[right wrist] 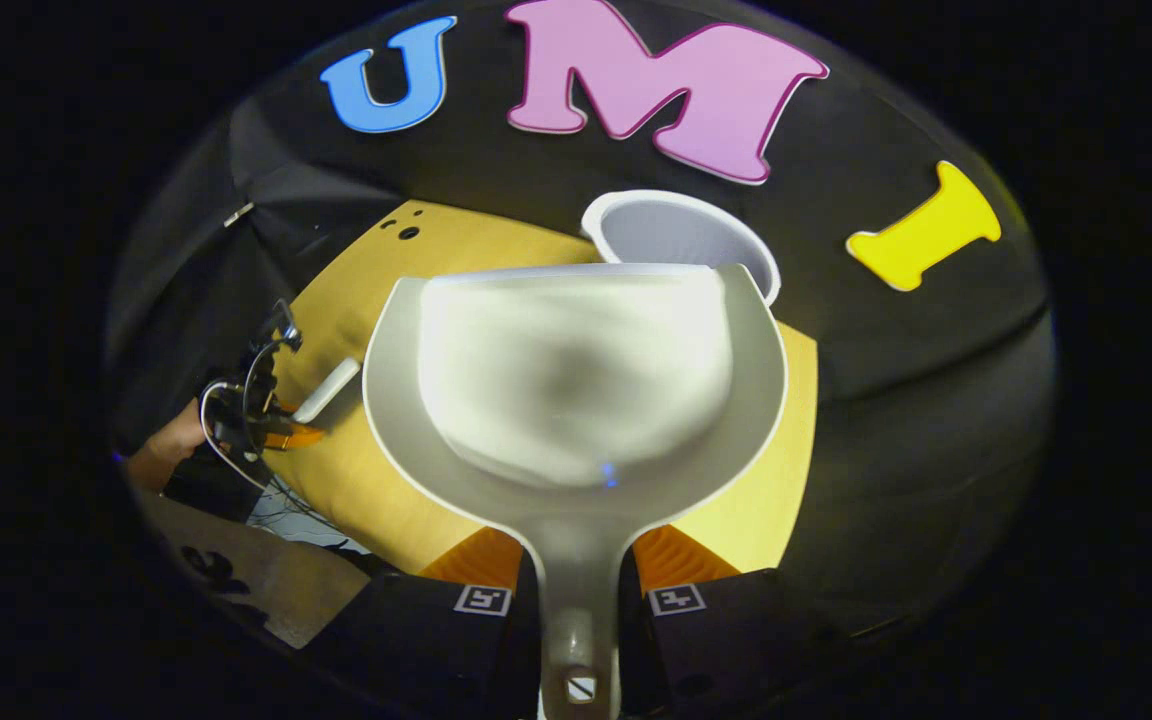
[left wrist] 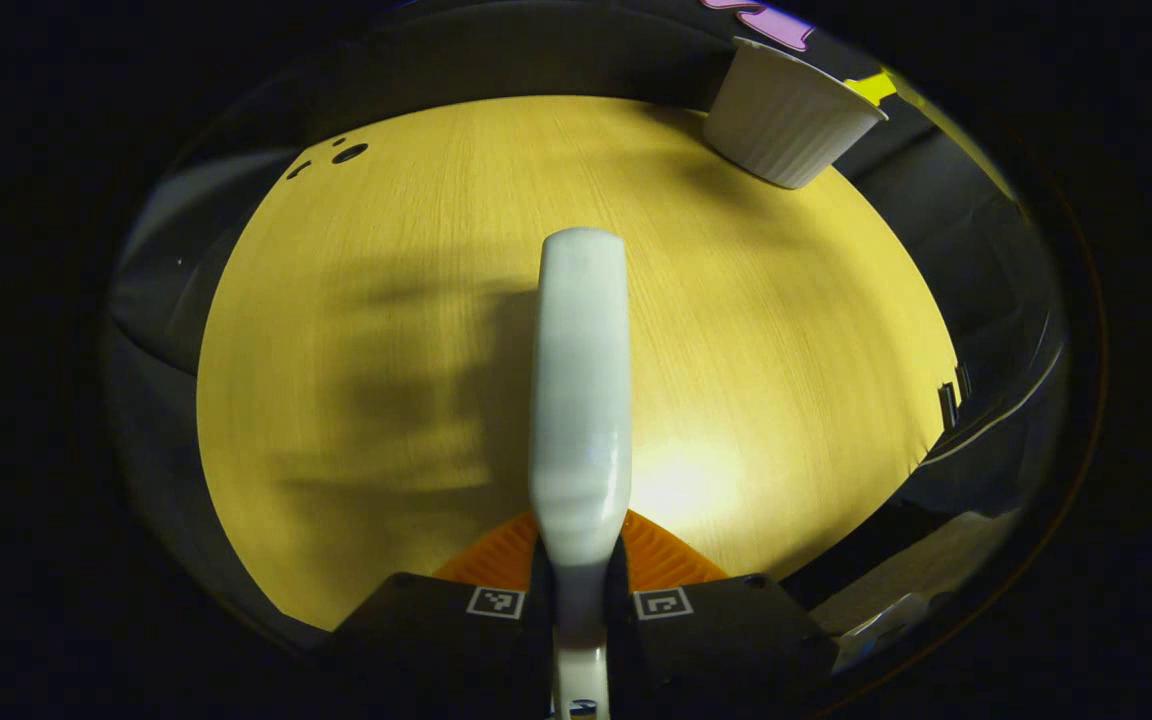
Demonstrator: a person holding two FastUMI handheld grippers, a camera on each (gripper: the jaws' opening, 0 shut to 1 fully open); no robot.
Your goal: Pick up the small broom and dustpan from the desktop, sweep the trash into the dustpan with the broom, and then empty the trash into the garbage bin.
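We are holding both tools off the desktop, so pickup looks done. The left gripper is pinching the broom by its handle, both fingers pressed on it, with the pale stick running straight out over the wooden top; we cannot make out the bristle end. The right gripper is clamping the dustpan by its handle stem, pan raised with its far lip just at the rim of the garbage bin.

The pan's inside is reading blank and pale to us; we are spotting no trash in it, though the glare is making that uncertain. The bare wood is showing no scraps either. So we are judging the sweep finished and the emptying either under way or just done. What may be left: tip the pan fully over the bin if anything remains.

Around: the white ribbed bin is standing at the far edge of the desktop, upright, close to the booth wall. A few dark holes are sitting in the far left corner of the top. In the right gripper view the left gripper and the hand holding it are off to the side, well apart from the pan. Nothing is blocking the bin mouth.
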